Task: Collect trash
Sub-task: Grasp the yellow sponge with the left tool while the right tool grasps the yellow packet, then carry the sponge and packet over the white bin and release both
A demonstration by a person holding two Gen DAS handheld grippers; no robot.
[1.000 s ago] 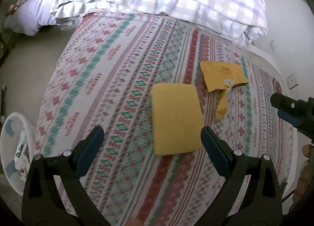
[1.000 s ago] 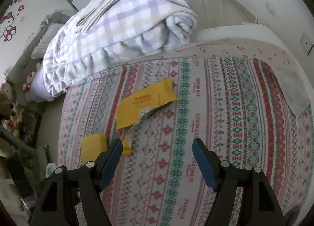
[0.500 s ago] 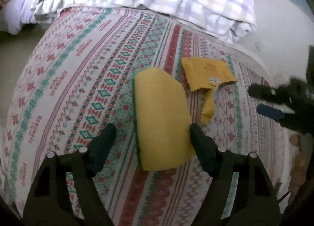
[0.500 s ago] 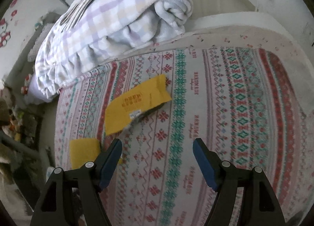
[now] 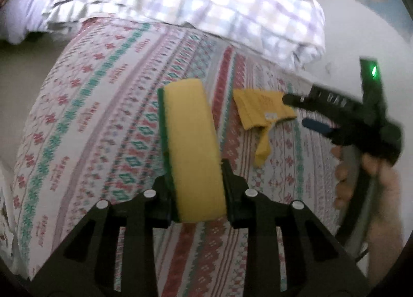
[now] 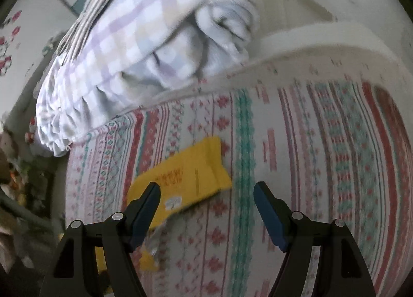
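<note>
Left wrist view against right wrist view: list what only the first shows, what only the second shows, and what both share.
Only the left wrist view: the yellow sponge with its green edge, standing between the closing jaws of the left gripper, and the person's hand holding the right gripper.

Only the right wrist view: the right gripper's own open jaws from behind, and the cartoon wall sticker.

Both: the yellow wrapper, the patterned bedspread and the checked blanket.
</note>
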